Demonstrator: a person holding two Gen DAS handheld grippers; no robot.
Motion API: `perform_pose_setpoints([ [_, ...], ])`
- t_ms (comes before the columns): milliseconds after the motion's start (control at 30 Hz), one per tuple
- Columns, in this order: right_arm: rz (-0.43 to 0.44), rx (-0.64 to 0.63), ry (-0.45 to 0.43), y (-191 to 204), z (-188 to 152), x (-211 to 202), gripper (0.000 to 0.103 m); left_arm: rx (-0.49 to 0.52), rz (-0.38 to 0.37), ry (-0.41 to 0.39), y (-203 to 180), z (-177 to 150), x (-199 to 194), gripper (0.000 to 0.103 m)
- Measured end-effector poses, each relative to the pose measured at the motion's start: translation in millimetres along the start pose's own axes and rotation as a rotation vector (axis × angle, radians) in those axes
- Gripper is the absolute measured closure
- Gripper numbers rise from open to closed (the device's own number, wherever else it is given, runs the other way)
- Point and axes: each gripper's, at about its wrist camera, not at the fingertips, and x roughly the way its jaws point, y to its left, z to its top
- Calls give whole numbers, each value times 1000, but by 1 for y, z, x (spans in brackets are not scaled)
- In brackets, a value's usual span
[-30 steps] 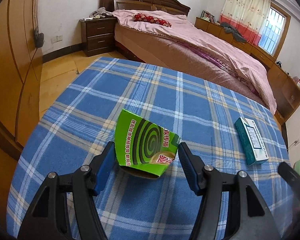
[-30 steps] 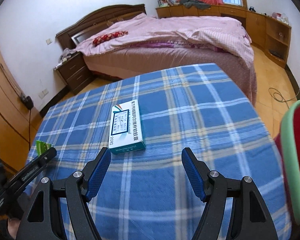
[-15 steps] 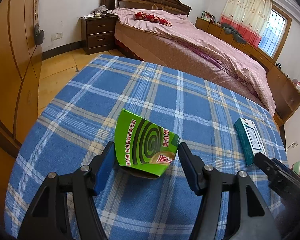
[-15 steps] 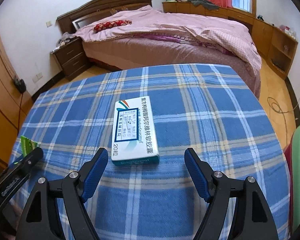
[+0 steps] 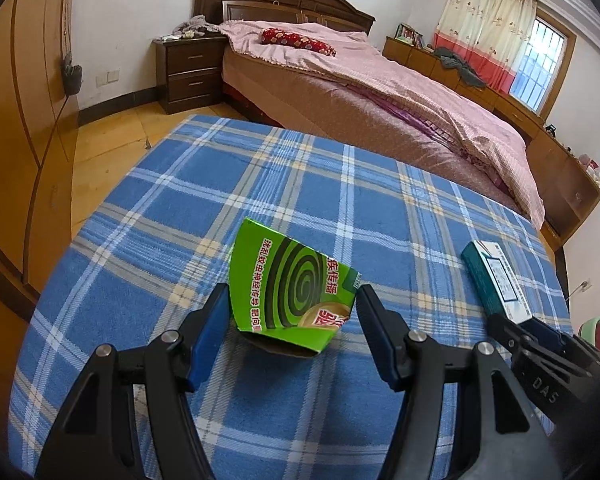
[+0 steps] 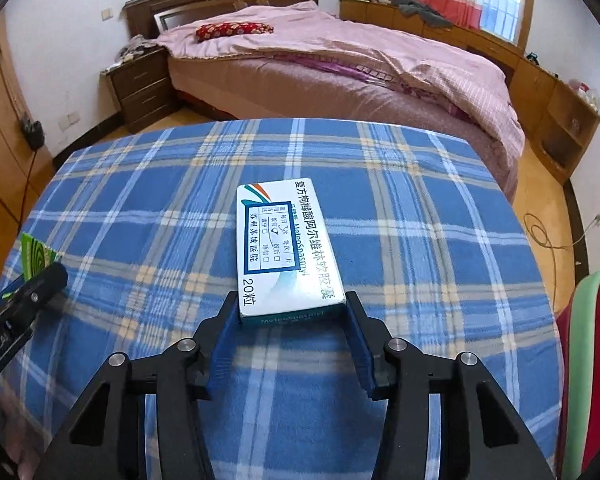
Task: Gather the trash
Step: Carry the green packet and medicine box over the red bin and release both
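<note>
A crumpled green mosquito-coil box (image 5: 284, 272) sits tilted on the blue plaid table (image 5: 340, 184). My left gripper (image 5: 293, 295) is shut on the box, a blue pad against each side of it. The same box (image 6: 34, 256) and the left gripper (image 6: 40, 284) show at the left edge of the right wrist view. A white and teal medicine box (image 6: 284, 240) lies flat on the cloth. My right gripper (image 6: 290, 306) straddles its near end; the jaws are closing and the pads touch both long sides. The left wrist view shows this medicine box (image 5: 496, 280) with the right gripper (image 5: 520, 322) on it.
A bed with a pink cover (image 5: 380, 92) stands just beyond the table's far edge, with a dark nightstand (image 5: 188, 72) beside it. A green-rimmed red bin (image 6: 592, 360) sits low at the right of the table. A wooden wardrobe (image 5: 28, 120) lines the left wall.
My right gripper came forward over the medicine box, and its jaws narrowed from wide apart until they touched the box's sides. The left gripper and the green box kept still.
</note>
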Motion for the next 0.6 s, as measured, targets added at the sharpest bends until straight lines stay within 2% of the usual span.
perform_pose_setpoints([
  [133,13,14,-17,-7,-11,-19,52,1,-3,-2,0,0,-1,39],
  [367,10,17,-107,-23,-47,-75,52,7,-11,-10,-3,1,-3,39],
  [600,14,157,-161,-58,-91,-124,52,34,-3,-35,-9,0,-8,39],
])
